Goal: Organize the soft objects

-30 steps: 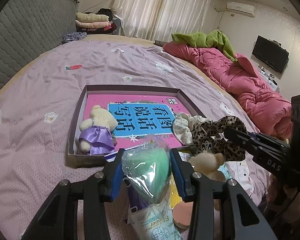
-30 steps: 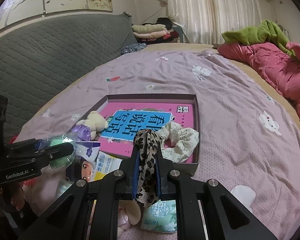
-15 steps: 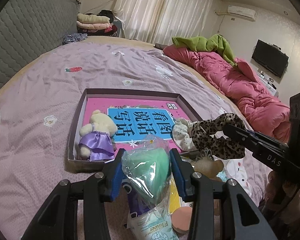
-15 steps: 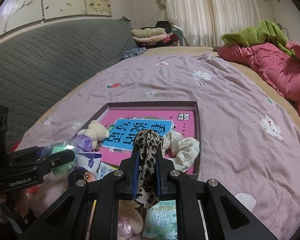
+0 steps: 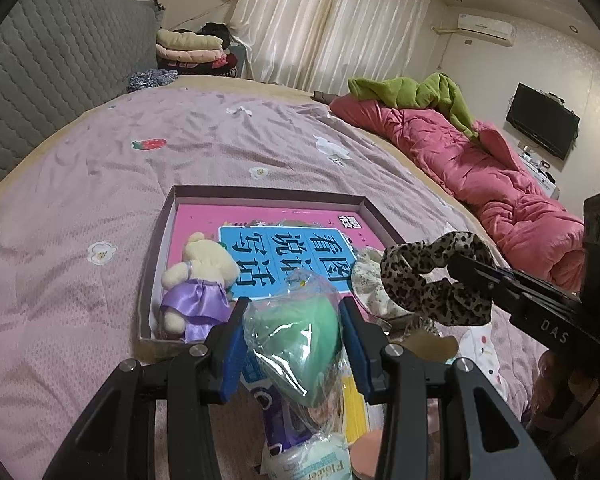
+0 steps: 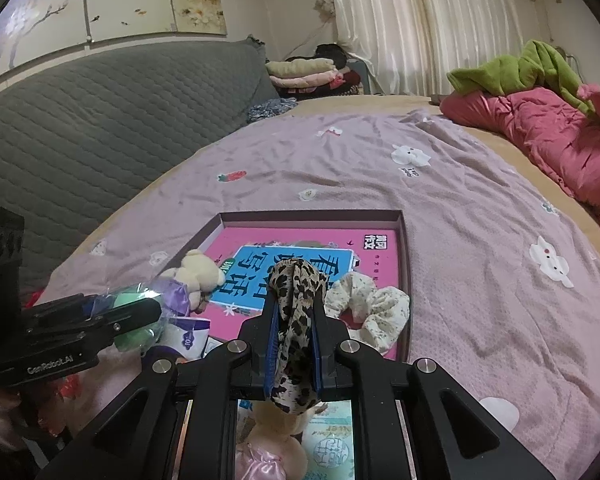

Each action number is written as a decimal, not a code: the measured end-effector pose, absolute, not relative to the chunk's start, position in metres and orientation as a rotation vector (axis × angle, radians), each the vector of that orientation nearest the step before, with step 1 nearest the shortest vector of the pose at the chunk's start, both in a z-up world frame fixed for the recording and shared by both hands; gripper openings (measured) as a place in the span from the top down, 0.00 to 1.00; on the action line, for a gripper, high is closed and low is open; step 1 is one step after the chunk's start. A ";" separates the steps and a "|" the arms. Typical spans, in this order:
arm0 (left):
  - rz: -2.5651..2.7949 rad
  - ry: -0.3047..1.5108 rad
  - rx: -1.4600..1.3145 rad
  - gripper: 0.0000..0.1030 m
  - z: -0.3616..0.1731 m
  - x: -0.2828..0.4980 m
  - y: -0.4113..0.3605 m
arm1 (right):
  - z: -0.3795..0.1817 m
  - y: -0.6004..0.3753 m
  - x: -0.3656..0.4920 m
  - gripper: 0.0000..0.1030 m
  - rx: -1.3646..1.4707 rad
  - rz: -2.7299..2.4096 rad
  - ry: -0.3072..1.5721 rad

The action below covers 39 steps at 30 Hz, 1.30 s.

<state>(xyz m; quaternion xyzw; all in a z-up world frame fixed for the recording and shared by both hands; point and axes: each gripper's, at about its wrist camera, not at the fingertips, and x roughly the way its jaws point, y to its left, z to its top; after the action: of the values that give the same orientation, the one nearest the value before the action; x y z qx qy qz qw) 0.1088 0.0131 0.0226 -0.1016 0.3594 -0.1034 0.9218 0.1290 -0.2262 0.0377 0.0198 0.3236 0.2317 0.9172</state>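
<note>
- Currently held, left gripper (image 5: 292, 344): green sponge (image 5: 296, 344) in a clear wrapper, pinched between the blue-padded fingers (image 5: 232, 350), raised just in front of the tray's near edge.
- Held, right gripper (image 6: 294, 344): leopard scrunchie (image 6: 296, 308), fingers (image 6: 271, 350) pressed nearly together on the fabric, loop sticking up above the tips; in the left wrist view hanging over the tray's near right corner.
- Tray (image 5: 260, 194): shallow, dark-rimmed, flat on the bed (image 5: 100, 168); pink and blue book (image 5: 284, 252) lying inside as a floor.
- Inside tray, near left corner: small plush bear (image 5: 198, 280) in a purple dress, leaning against the left wall.
- Inside tray, near right corner: cream floral scrunchie (image 6: 370, 306), lying flat, partly behind the leopard scrunchie in the left wrist view.
- Outside tray, below both grippers: loose pile on the bed, including a teal tissue pack (image 6: 332, 448), a purple and white packet (image 6: 190, 334), a tan plush toy (image 6: 274, 420); exact count not readable.
- Bed cover: lilac, printed with small cartoon patches.
- Far right of bed: bunched pink quilt (image 5: 480, 172), green garment (image 5: 420, 92) on top.
- Behind: grey quilted headboard (image 6: 100, 120), stack of folded clothes (image 5: 192, 50), pale curtains (image 5: 332, 28).
</note>
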 end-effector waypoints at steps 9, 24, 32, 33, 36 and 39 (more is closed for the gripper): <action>-0.201 0.724 -0.207 0.57 0.024 0.125 0.016 | 0.037 -0.223 0.132 0.87 0.041 0.492 0.668; -0.177 0.708 -0.239 0.57 0.022 0.152 0.027 | 0.042 -0.216 0.145 0.87 0.040 0.512 0.621; -0.163 0.704 -0.241 0.57 0.020 0.159 0.031 | 0.041 -0.211 0.152 0.87 0.059 0.537 0.618; -0.157 0.702 -0.240 0.57 0.020 0.160 0.031 | 0.041 -0.211 0.153 0.87 0.060 0.539 0.617; -0.157 0.707 -0.249 0.57 0.019 0.165 0.033 | 0.040 -0.211 0.154 0.87 0.067 0.543 0.615; -0.155 0.709 -0.243 0.57 0.018 0.169 0.032 | 0.040 -0.211 0.156 0.87 0.074 0.545 0.618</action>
<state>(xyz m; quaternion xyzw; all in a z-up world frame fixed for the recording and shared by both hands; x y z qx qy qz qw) 0.1685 0.0323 0.0183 -0.1188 0.3460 -0.0757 0.9276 0.1564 -0.2109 0.0404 0.0360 0.3005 0.2649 0.9156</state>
